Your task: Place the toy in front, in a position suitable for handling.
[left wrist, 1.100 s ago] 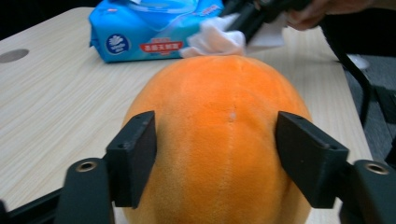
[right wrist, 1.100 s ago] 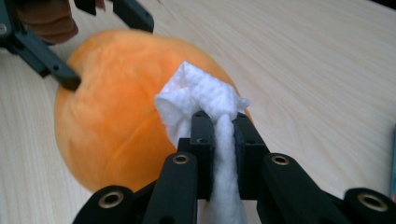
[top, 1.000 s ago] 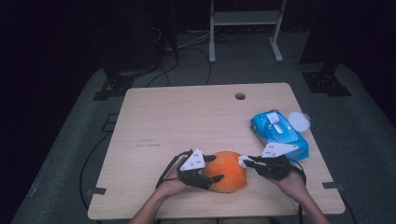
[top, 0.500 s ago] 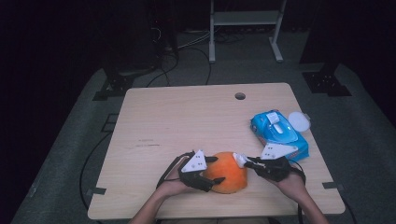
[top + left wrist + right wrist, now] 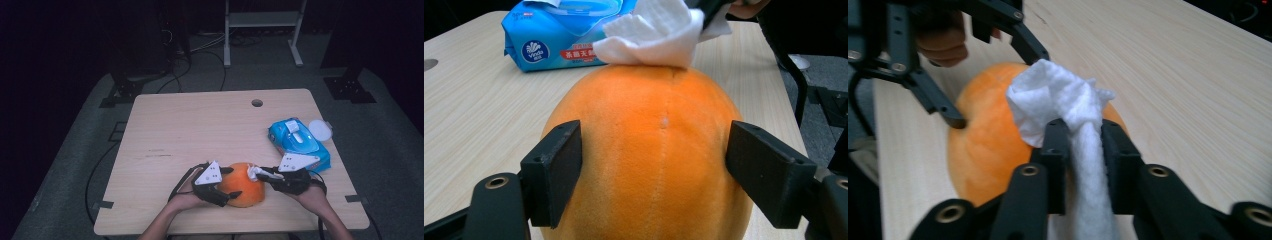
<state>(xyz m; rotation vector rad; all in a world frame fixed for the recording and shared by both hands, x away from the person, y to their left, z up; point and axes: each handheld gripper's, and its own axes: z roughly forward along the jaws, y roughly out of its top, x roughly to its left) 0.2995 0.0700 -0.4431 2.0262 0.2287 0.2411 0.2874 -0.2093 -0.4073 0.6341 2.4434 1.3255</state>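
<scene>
An orange plush fruit (image 5: 245, 186) lies near the table's front edge. My left gripper (image 5: 234, 182) straddles it, and its pads still touch both sides of the fruit (image 5: 649, 150) though the jaws have just been opening. My right gripper (image 5: 261, 174) comes in from the right with a crumpled white wipe (image 5: 254, 172) pinched between its jaws. Those jaws have also just been opening a little, but the wipe (image 5: 1058, 95) still sits tight between them. The wad rests on the top of the fruit (image 5: 983, 145). In the left gripper view the wipe (image 5: 654, 32) is on the far upper side.
A blue pack of wet wipes (image 5: 300, 142) lies just behind my right hand, with a round white lid (image 5: 320, 129) beside it. The wooden table (image 5: 200, 125) has a small hole (image 5: 257, 103) near its far edge. Dark floor, cables and stand legs surround the table.
My right gripper has edged left with the wipe, onto the top of the orange fruit. The left hand and the fruit have stayed put.
</scene>
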